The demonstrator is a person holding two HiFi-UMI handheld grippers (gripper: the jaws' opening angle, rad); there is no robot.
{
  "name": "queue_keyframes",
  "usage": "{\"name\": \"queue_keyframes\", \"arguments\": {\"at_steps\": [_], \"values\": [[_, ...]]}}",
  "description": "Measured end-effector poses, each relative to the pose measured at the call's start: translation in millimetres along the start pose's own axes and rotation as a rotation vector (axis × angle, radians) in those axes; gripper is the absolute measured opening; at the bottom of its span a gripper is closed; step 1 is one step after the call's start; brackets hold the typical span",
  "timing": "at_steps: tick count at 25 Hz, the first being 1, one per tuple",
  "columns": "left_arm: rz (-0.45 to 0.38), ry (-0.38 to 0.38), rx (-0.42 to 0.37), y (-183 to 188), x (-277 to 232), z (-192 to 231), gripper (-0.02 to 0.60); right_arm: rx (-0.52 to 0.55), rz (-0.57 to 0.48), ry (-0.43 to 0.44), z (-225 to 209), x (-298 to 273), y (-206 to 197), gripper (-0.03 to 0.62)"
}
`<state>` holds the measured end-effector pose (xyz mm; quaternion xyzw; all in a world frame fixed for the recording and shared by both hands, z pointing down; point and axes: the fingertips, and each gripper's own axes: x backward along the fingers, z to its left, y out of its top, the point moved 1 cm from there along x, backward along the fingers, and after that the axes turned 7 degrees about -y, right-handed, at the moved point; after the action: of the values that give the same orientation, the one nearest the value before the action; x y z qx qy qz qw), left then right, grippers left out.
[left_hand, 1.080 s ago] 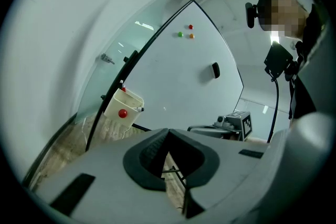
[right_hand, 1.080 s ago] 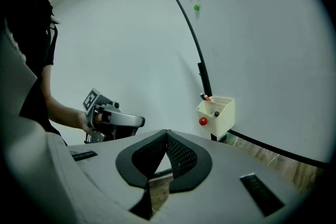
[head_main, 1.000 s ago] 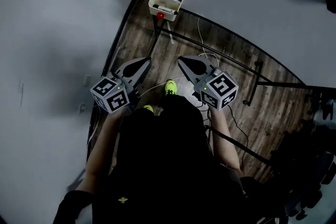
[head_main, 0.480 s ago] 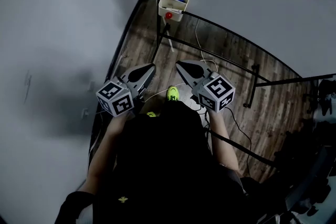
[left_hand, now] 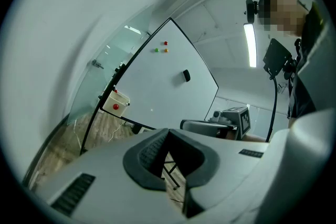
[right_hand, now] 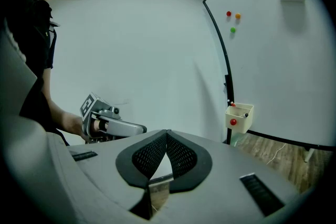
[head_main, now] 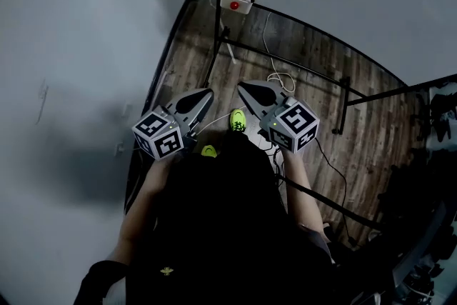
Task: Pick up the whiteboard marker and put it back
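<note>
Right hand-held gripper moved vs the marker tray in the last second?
Yes: in the head view the right hand-held gripper sits farther from the white marker tray, which looks smaller; it has drawn back.

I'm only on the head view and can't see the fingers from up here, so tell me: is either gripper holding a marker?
Observer: No. The right gripper is shut with nothing in it.
Operator: And the left one?
Observer: The left gripper is shut and empty too.
Operator: Anything on the board that I'm missing?
Observer: Three small magnets, red, orange and green, sit high on the whiteboard.
</note>
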<state>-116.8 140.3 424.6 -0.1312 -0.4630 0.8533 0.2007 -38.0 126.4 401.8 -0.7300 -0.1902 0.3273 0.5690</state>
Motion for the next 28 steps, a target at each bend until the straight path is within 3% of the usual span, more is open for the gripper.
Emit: {"name": "queue_keyframes", "arguments": {"at_steps": [11,28], "values": [[0.04,-0.067,0.047,-38.3,22.5,-26.7,0.021,-0.019,0.01,-0.072,43.8,39.5,-26.1,0.0],[0.011,-0.016,0.03,-34.3,47.2,-36.1,0.02,0.03,-0.046,-0.065,54.6,38.9,-16.9,-0.002]]}}
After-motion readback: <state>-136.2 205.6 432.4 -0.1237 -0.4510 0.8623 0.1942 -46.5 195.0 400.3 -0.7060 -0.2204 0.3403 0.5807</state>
